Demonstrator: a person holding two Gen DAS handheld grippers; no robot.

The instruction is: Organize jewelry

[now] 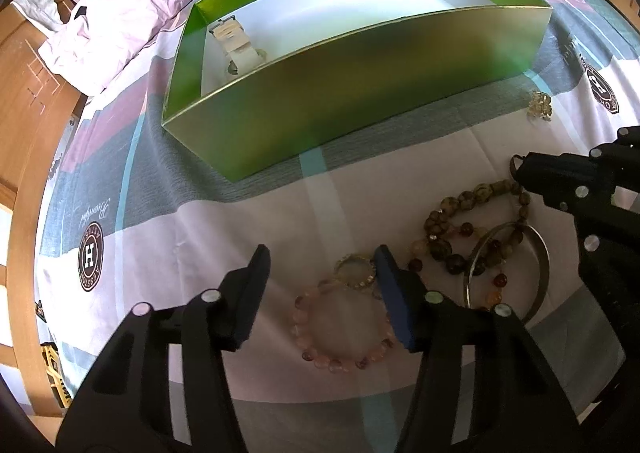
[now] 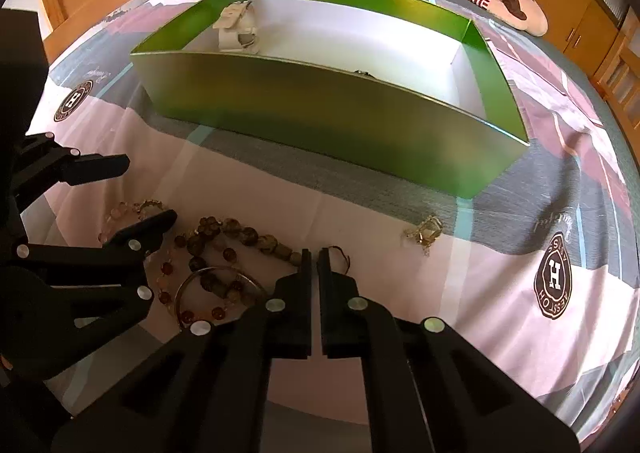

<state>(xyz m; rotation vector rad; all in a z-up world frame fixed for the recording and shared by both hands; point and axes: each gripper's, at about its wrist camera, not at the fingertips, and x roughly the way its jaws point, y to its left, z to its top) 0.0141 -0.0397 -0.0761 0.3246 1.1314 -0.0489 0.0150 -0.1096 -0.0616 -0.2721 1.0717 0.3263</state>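
Right wrist view: right gripper (image 2: 315, 253), fingers nearly pressed together, grasp hidden, over bracelets (image 2: 224, 249) mid-bedspread (image 2: 500, 285); left gripper (image 1: 320, 265) spread above pink bracelet (image 1: 340, 333); green box (image 2: 320, 109) beyond holds white watch (image 2: 238, 29).

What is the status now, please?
Left hand-held gripper open above pink bracelet. Right hand-held gripper nearly shut near thin ring. Green box unobstructed.
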